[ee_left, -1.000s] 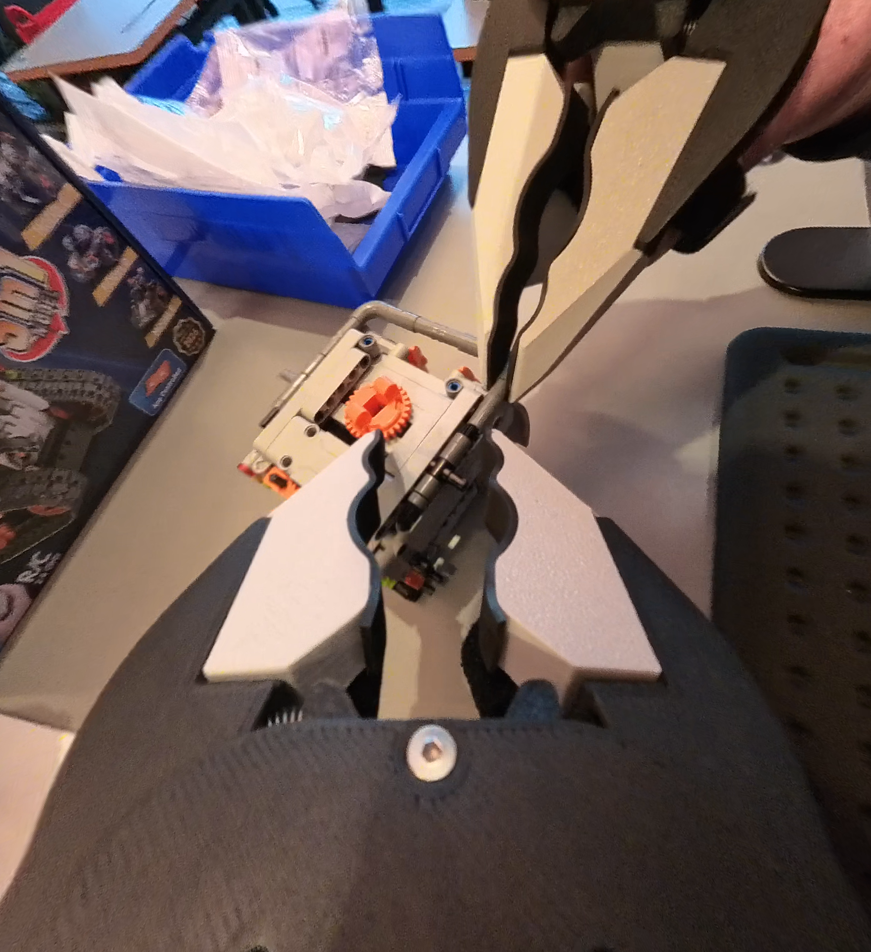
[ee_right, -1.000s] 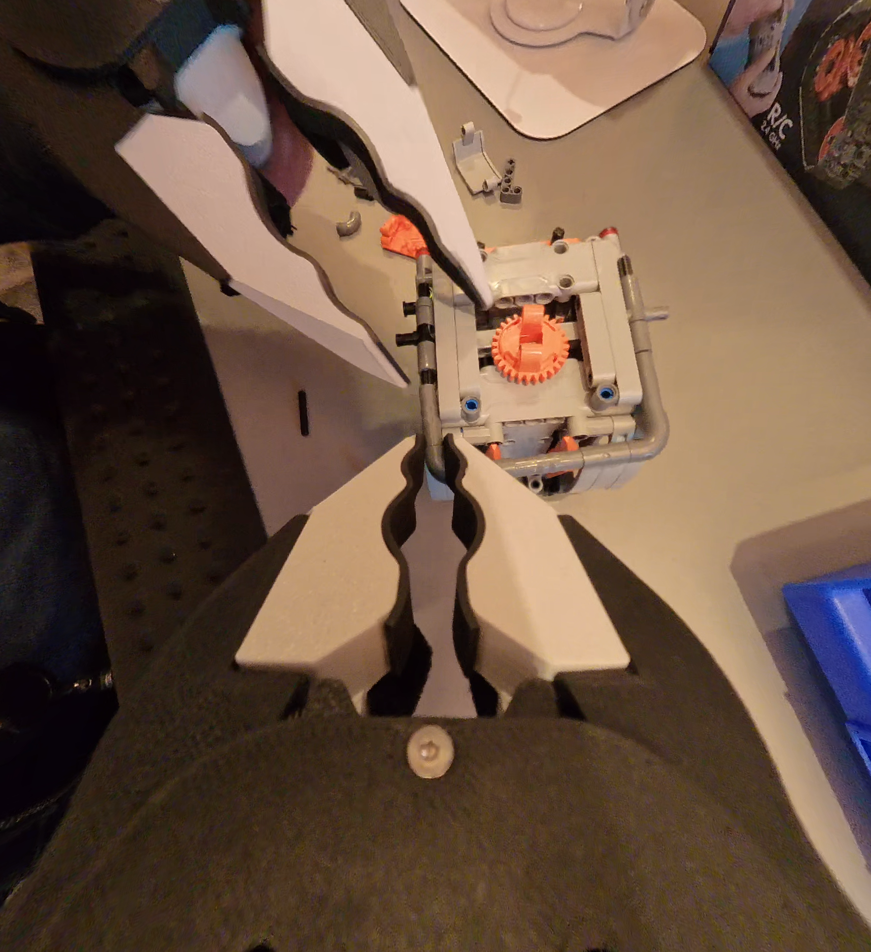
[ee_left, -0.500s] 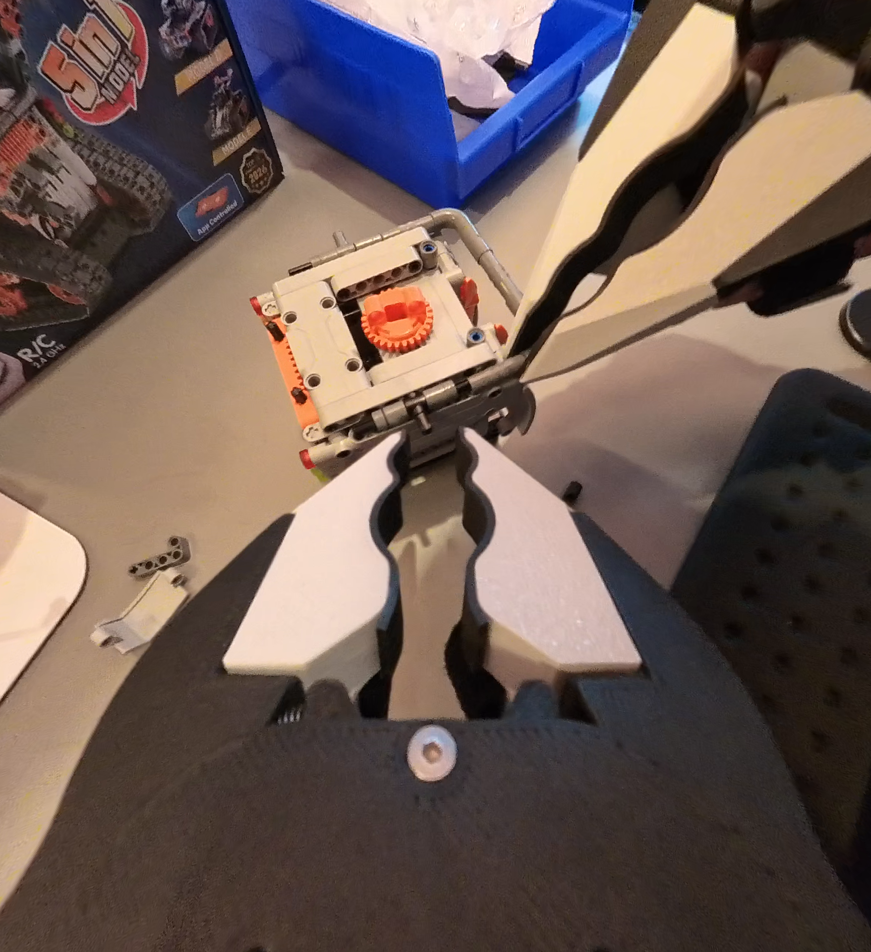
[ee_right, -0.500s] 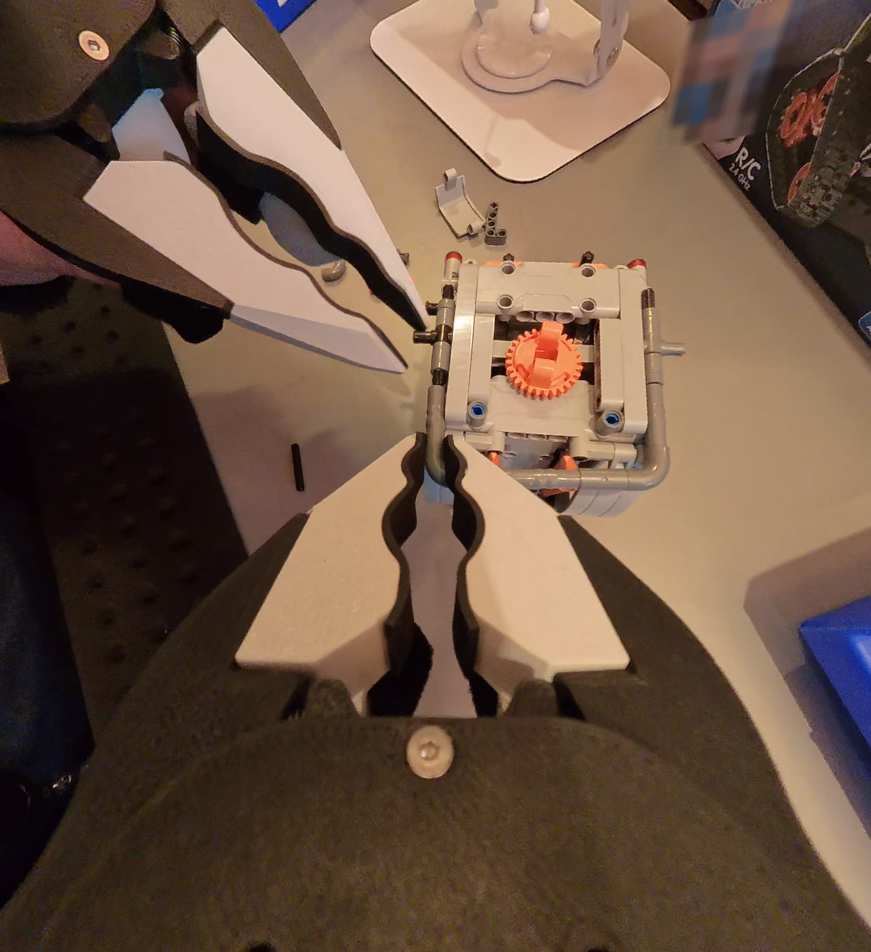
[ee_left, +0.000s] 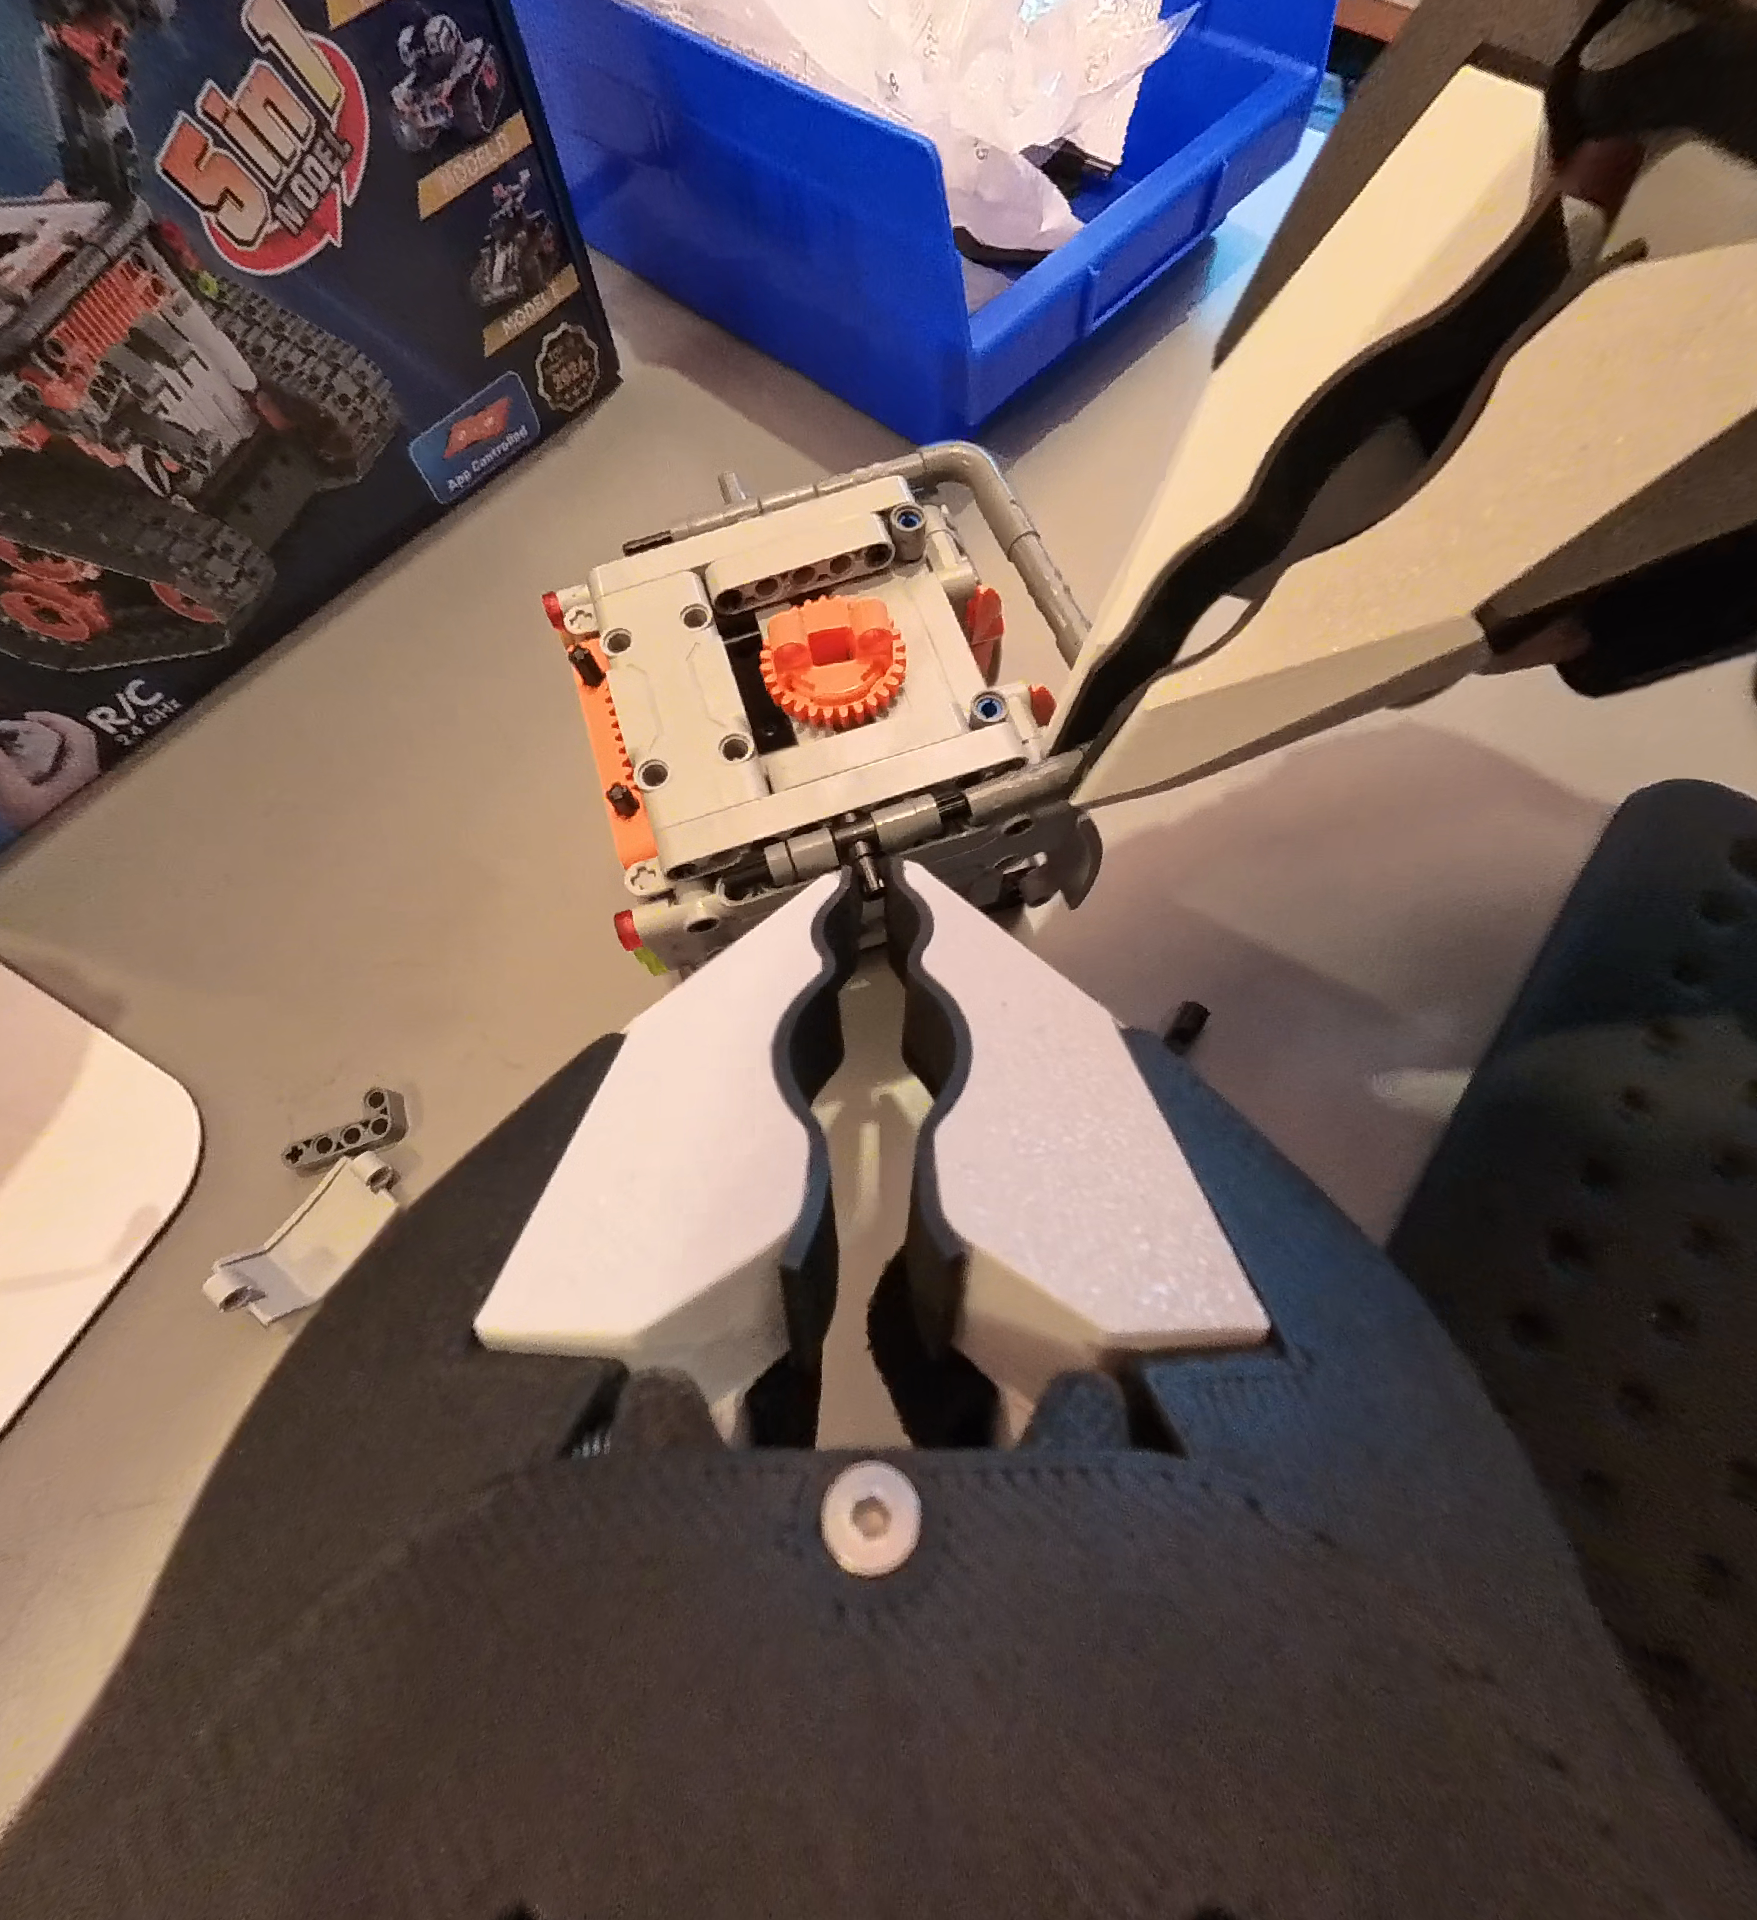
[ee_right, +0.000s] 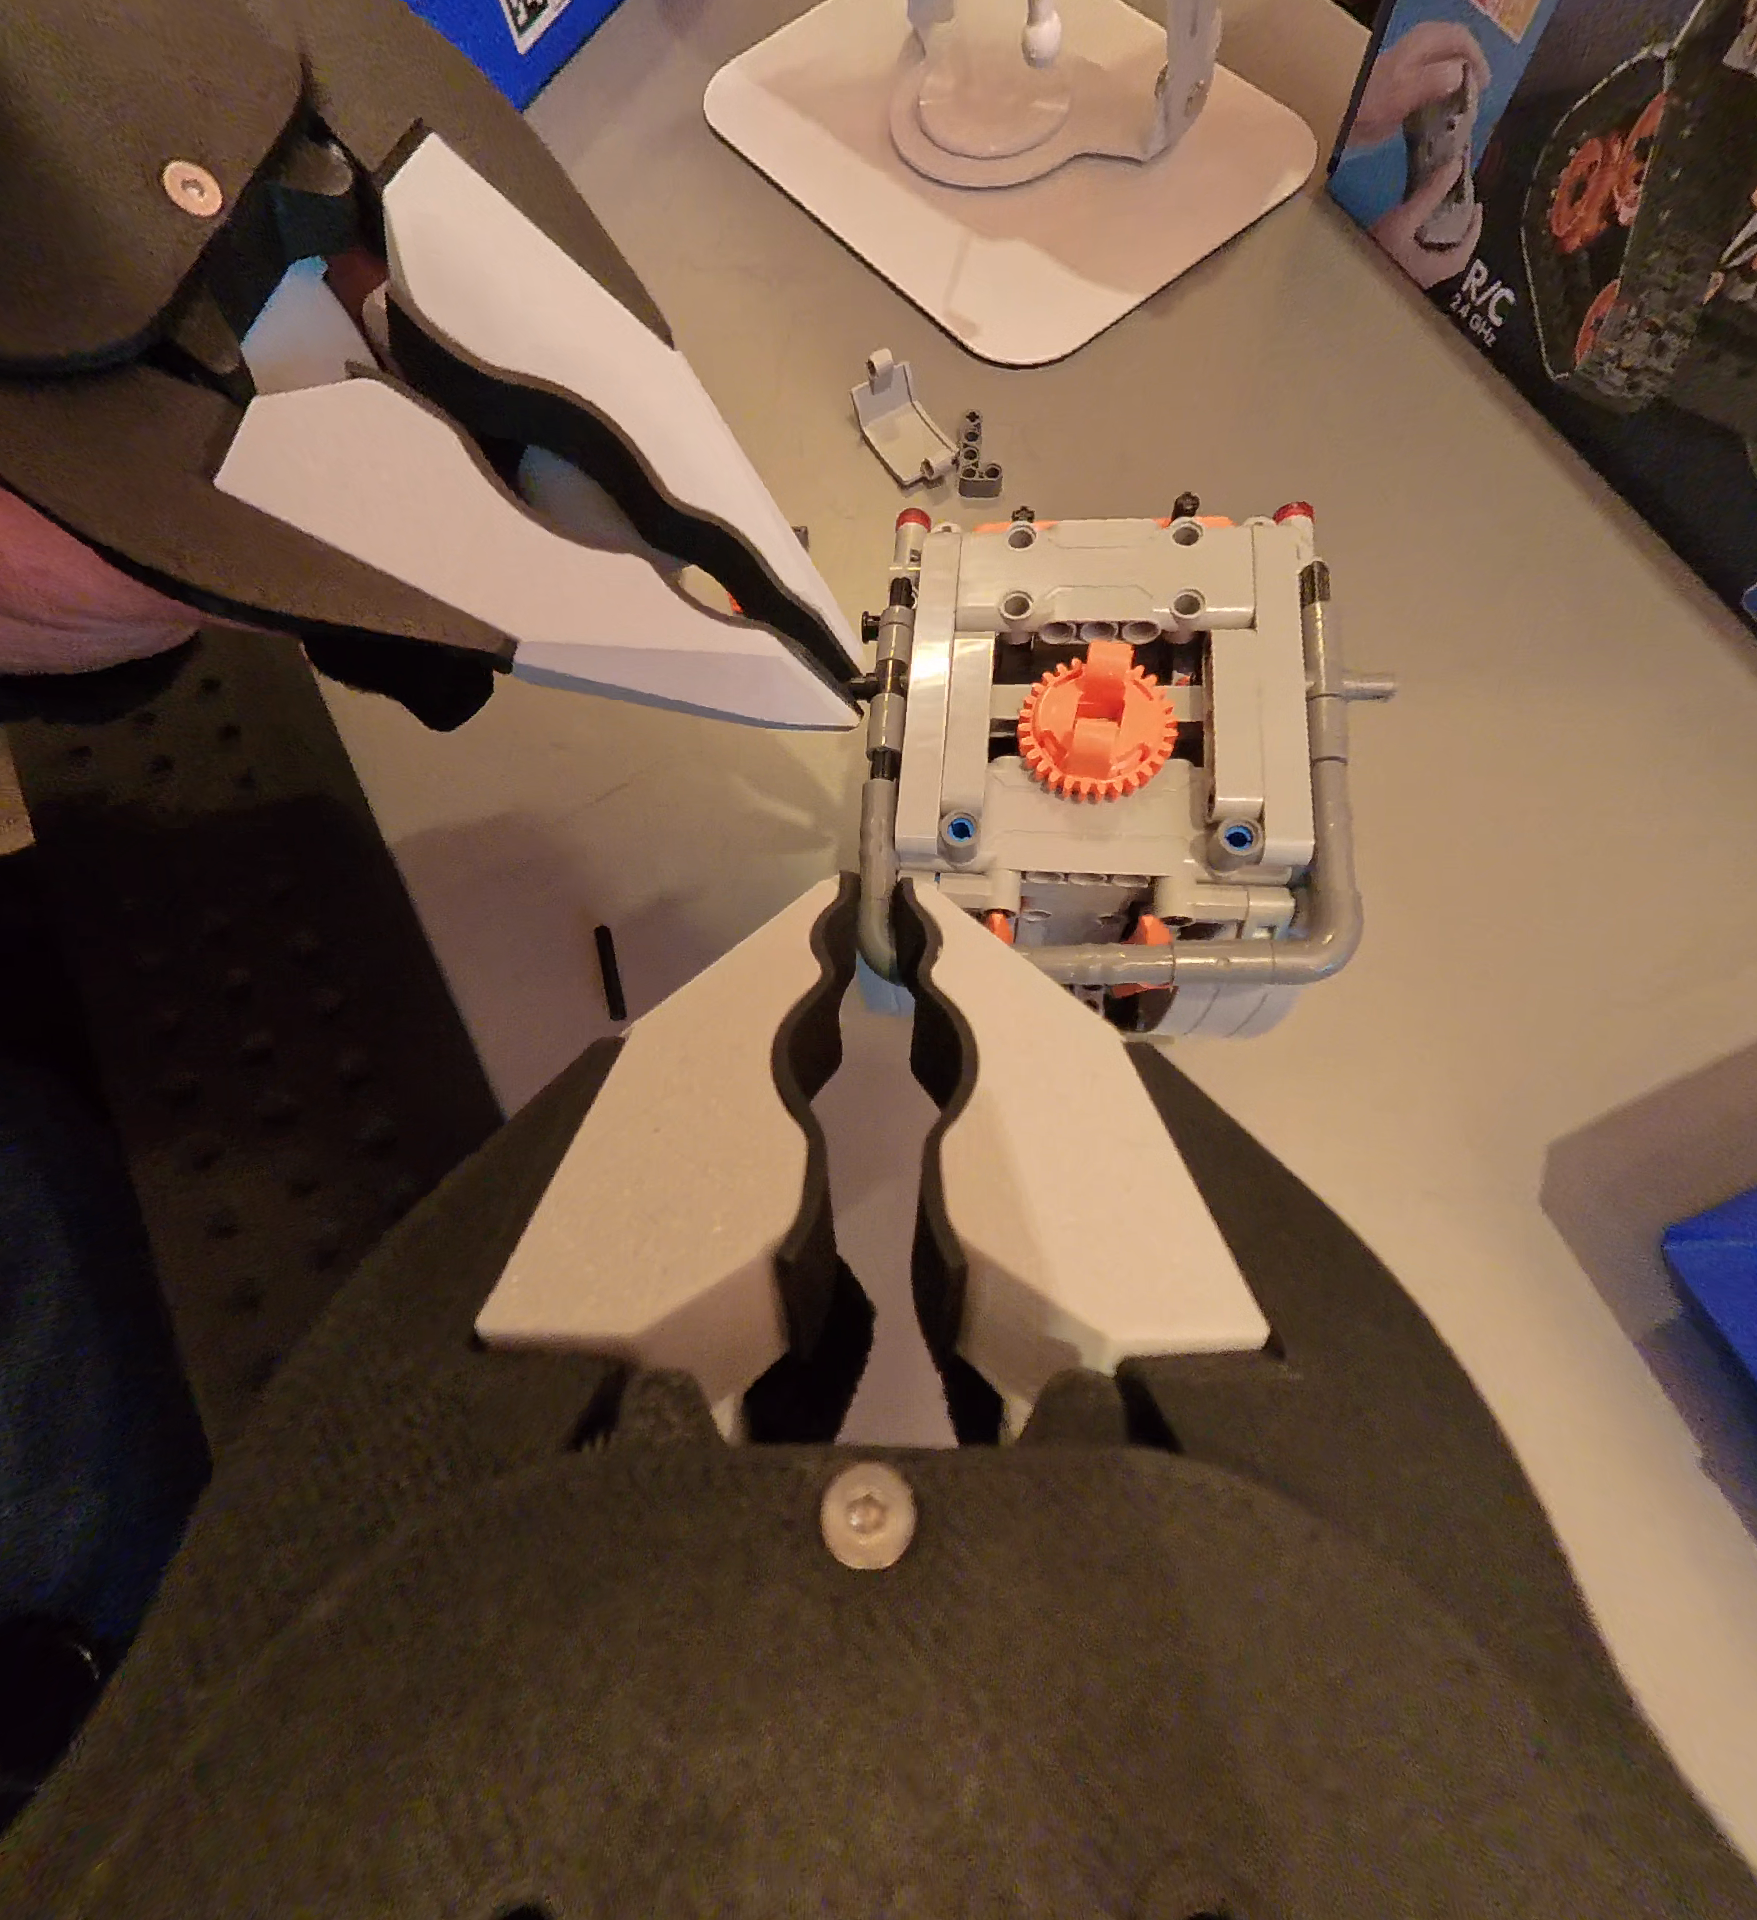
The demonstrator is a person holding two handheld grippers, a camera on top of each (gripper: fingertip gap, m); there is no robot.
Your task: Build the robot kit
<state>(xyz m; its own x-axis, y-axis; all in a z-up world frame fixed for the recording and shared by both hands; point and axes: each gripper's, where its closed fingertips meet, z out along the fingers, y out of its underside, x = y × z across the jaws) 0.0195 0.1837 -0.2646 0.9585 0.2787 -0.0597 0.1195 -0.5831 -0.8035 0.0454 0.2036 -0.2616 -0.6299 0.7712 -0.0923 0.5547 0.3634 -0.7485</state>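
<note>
A grey brick-built model (ee_left: 676, 717) with an orange gear (ee_left: 832, 670) on top stands on the grey table. My left gripper (ee_left: 869, 888) is at its near side, fingers nearly closed on a small black pin sticking out of the model's edge. In the right wrist view the left gripper (ee_right: 853, 696) reaches the model (ee_right: 1258, 665) from the left. My right gripper (ee_right: 889, 909) is shut on the bent grey tube (ee_right: 1227, 961) at the model's near left corner. It shows at the upper right in the left wrist view (ee_left: 1076, 774).
A blue bin (ee_left: 780, 208) with clear plastic bags and a dark toy box (ee_left: 178, 364) stand behind the model. A white base plate (ee_right: 1009, 239) with a stand, loose grey parts (ee_right: 900, 421), a black pin (ee_right: 609, 971) and a dark perforated mat (ee_left: 1632, 1195) lie around. The tips of both grippers are at nearly the same place. The white base plate (ee_right: 1009, 239) is about equally far from each gripper, around 30 cm.
My left gripper drew back from straddling the model's side, swung round and closed its tips on the black pin. The right gripper kept its grip on the grey tube.
</note>
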